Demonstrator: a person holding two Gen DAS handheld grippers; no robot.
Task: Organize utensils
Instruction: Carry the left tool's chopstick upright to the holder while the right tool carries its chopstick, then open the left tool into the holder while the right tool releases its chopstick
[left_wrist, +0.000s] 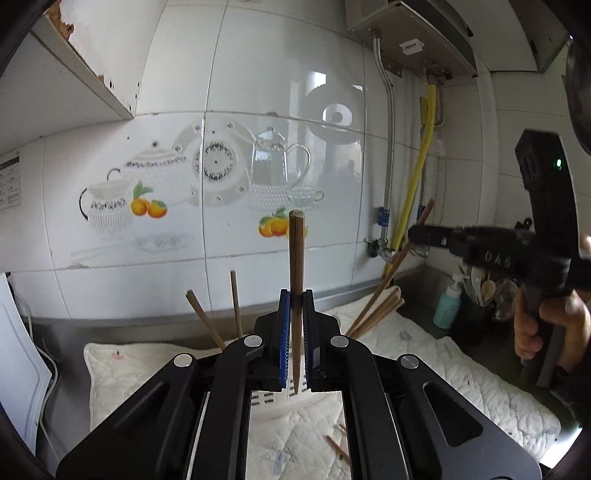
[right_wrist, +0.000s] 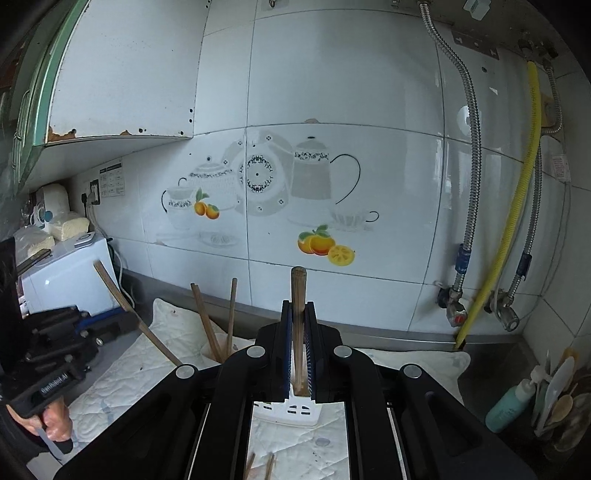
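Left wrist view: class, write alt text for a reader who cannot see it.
The left gripper is shut on an upright wooden chopstick above a white quilted cloth. At right, the right gripper holds another chopstick before a tiled wall.

We lose the white holder (right_wrist: 291, 408) behind the gripper frame, and the loose chopsticks (right_wrist: 261, 467) run off frame.

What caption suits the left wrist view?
Left gripper clamps an upright chopstick above the white holder.
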